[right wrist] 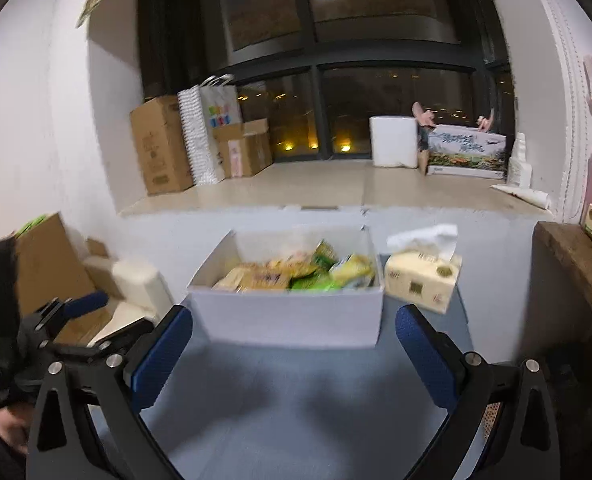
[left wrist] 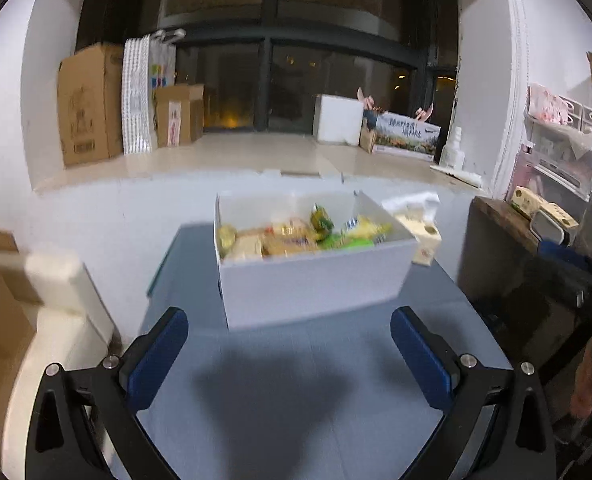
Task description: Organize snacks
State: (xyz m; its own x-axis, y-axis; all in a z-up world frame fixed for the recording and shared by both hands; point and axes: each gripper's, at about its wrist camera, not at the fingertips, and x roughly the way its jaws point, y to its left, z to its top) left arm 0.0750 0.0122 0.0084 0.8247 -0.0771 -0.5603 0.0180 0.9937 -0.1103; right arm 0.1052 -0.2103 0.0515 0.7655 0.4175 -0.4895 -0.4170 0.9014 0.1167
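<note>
A white box (left wrist: 316, 284) stands on the blue-grey table (left wrist: 296, 400) and holds several yellow and green snack packets (left wrist: 296, 236). The box also shows in the right wrist view (right wrist: 287, 320) with the snack packets (right wrist: 296, 274) inside. My left gripper (left wrist: 289, 336) is open and empty, just short of the box's near wall. My right gripper (right wrist: 293, 336) is open and empty, its fingers either side of the box's near wall. The left gripper also shows at the left of the right wrist view (right wrist: 71, 312).
A yellow tissue pack (right wrist: 422, 280) lies right of the box; it also shows in the left wrist view (left wrist: 420, 236). A wooden shelf (right wrist: 576, 264) stands at the right. Cardboard and foam (left wrist: 51, 280) sit left of the table. Cartons (left wrist: 87, 108) line the window ledge behind.
</note>
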